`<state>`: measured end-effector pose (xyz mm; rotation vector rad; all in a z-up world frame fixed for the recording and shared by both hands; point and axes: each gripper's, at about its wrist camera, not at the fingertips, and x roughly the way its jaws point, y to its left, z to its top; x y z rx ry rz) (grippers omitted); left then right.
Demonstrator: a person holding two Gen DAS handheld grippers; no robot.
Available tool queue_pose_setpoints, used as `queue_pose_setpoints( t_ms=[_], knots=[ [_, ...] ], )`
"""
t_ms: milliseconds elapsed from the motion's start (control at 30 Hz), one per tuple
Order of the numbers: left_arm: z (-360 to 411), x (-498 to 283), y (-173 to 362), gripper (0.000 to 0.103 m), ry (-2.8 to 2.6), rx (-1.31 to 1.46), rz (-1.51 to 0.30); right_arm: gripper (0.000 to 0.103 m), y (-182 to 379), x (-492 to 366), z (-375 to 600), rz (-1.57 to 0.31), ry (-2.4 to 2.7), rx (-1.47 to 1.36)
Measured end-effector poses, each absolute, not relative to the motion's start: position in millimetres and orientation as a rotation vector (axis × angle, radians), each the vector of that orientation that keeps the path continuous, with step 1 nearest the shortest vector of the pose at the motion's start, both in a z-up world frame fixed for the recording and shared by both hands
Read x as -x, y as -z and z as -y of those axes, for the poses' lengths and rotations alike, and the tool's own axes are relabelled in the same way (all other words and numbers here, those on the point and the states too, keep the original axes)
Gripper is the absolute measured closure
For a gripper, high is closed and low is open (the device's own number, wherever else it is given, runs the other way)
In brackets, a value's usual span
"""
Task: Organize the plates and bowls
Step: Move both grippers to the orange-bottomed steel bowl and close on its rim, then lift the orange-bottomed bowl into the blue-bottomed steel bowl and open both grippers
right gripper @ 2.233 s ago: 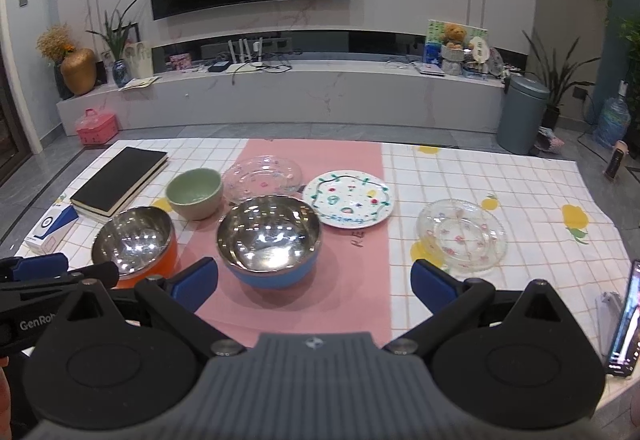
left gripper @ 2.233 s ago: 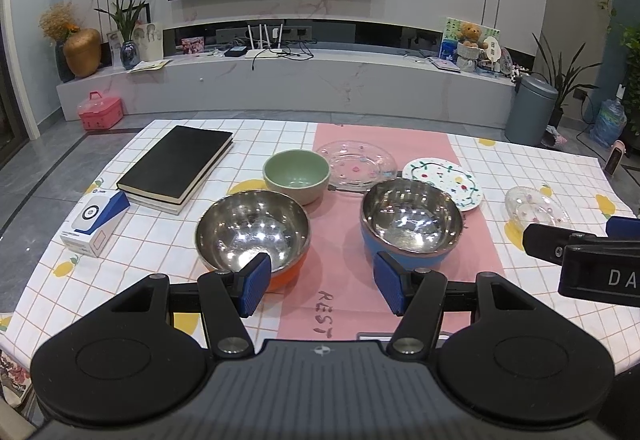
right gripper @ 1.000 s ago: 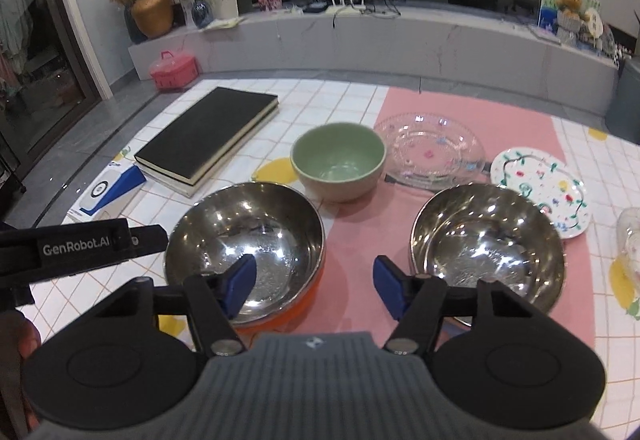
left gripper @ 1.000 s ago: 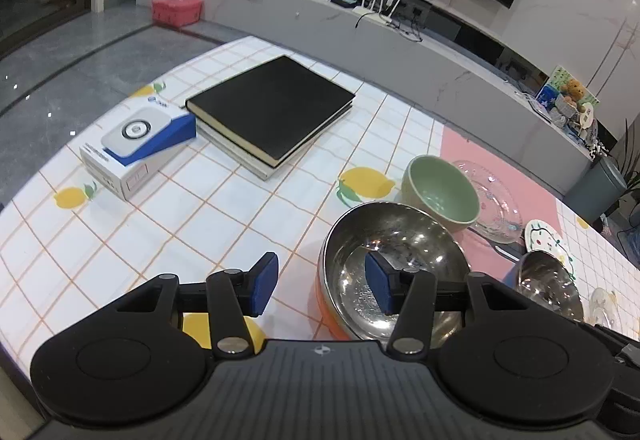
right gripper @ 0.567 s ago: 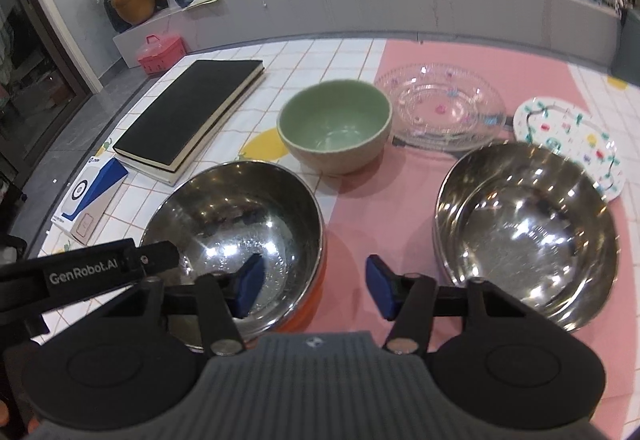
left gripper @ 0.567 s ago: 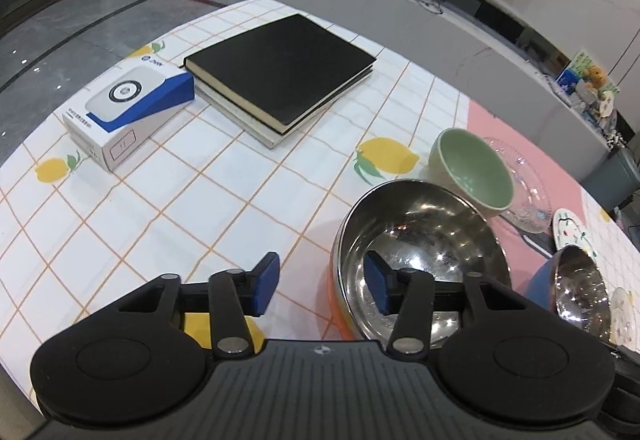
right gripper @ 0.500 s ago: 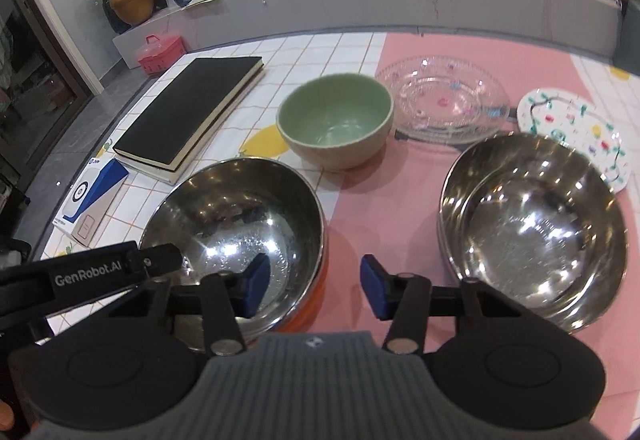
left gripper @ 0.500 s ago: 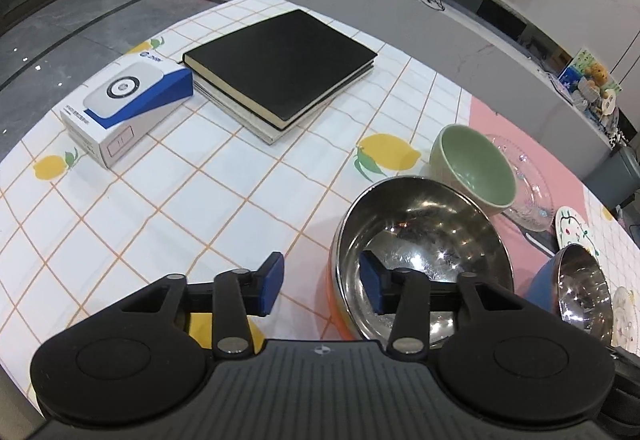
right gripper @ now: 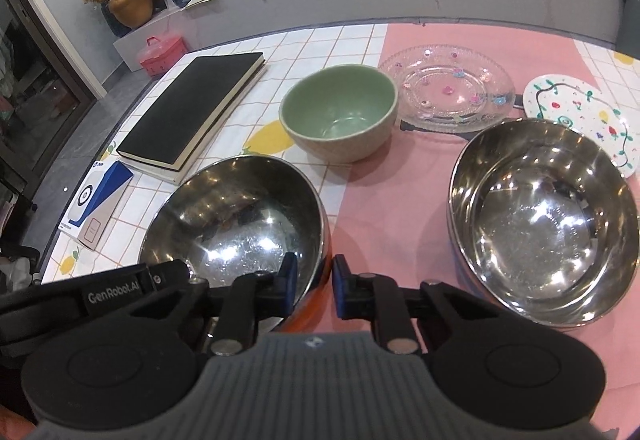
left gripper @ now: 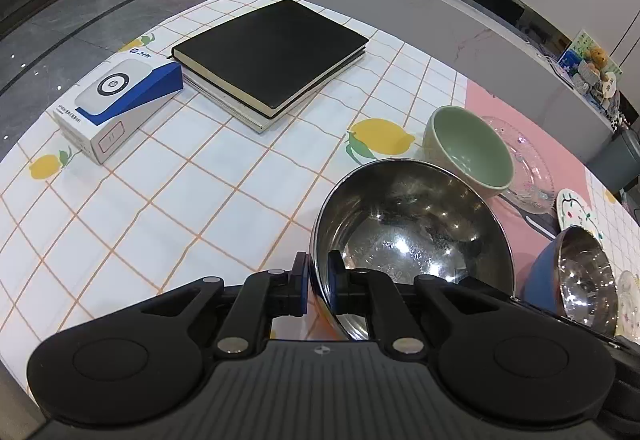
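Note:
A steel bowl with an orange outside [left gripper: 412, 232] [right gripper: 236, 224] sits at the near edge of the table. My left gripper [left gripper: 319, 282] is shut on its near-left rim. My right gripper [right gripper: 313, 286] is shut on its near-right rim. A steel bowl with a blue outside [right gripper: 544, 228] [left gripper: 580, 280] stands to its right. A green ceramic bowl [right gripper: 340, 112] [left gripper: 468, 156] sits behind, with a clear glass plate [right gripper: 448, 88] and a white painted plate [right gripper: 584, 112] further right.
A black book [left gripper: 272, 52] [right gripper: 196, 112] lies at the back left on the checked tablecloth [left gripper: 160, 192]. A blue and white box [left gripper: 116, 100] [right gripper: 94, 200] sits near the left table edge. A pink mat [right gripper: 400, 192] runs under the bowls.
Both grippers have closed on the rim of the orange steel bowl, the left on the left side, the right on the right side. Both moved slightly closer to it.

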<state>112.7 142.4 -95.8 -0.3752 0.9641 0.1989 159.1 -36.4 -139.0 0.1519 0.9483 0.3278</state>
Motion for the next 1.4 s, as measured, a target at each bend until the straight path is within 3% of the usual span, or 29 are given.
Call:
queue_pose_setpoints(
  t_ms=[567, 1400],
  knots=[
    [-108, -41, 45, 0.092, -0.13, 0.329, -0.936, 0.087, 96, -76, 86, -0.911, -0.346, -0.191],
    [-48, -5, 80, 0.092, 0.013, 0.251, -1.033, 0.088, 125, -24, 152, -0.994, -0.238, -0.244]
  ],
)
